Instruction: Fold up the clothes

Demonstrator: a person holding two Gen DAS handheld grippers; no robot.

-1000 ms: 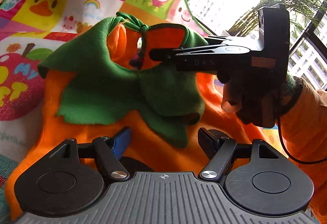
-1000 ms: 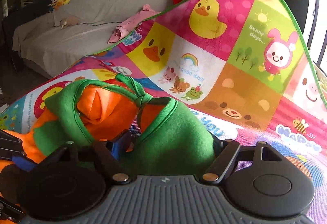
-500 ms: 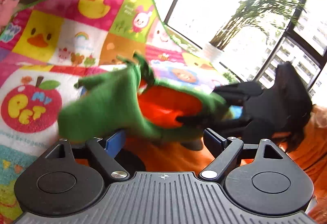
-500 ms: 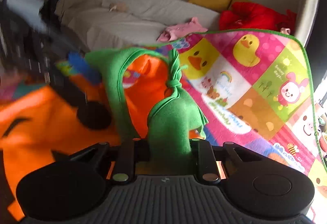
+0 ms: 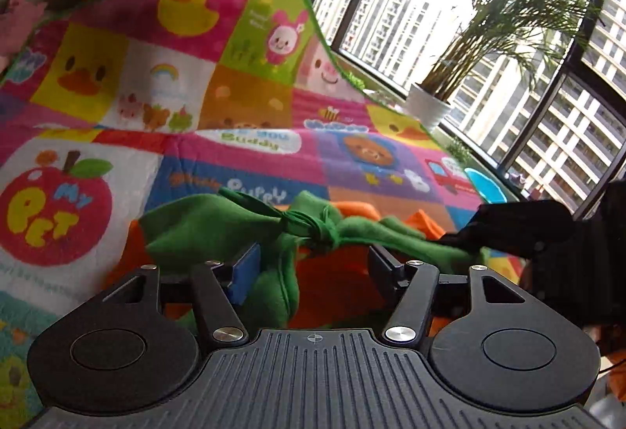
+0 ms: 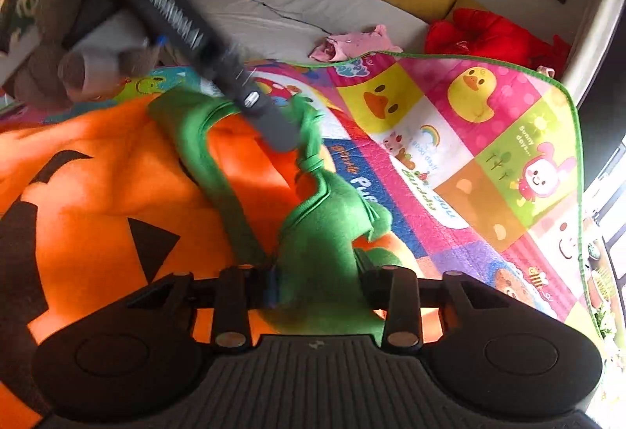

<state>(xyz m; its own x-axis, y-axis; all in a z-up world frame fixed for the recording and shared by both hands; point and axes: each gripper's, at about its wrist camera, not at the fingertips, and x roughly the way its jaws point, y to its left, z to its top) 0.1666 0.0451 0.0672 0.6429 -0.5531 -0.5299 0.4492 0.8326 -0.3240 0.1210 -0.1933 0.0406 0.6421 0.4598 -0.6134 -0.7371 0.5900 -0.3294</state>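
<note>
An orange pumpkin costume (image 6: pixel 98 194) with black face shapes lies on the play mat (image 6: pixel 469 139). Its green collar (image 6: pixel 321 233) is drawn out in a strip with a knot (image 5: pixel 317 229) in the middle. My right gripper (image 6: pixel 319 280) is shut on one end of the collar, and the left wrist view shows the right gripper (image 5: pixel 465 243) pinching green cloth. My left gripper (image 5: pixel 313 264) is open, its fingers wide apart on either side of the collar just below the knot. In the right wrist view the left gripper (image 6: pixel 281 139) is blurred, with its tip by the knot.
The bright patchwork mat (image 5: pixel 234 163) curls up at its far edge. Behind it stands a grey sofa (image 6: pixel 293 10) with a pink garment (image 6: pixel 352 43) and a red cushion (image 6: pixel 489 34). A potted palm (image 5: pixel 428 108) stands by the window. A hand (image 6: pixel 78 69) holds the left gripper.
The right gripper has shut on the green collar and pulled it sideways, which stretched it out. The costume has shifted and its black face now shows. The left gripper stays open.
</note>
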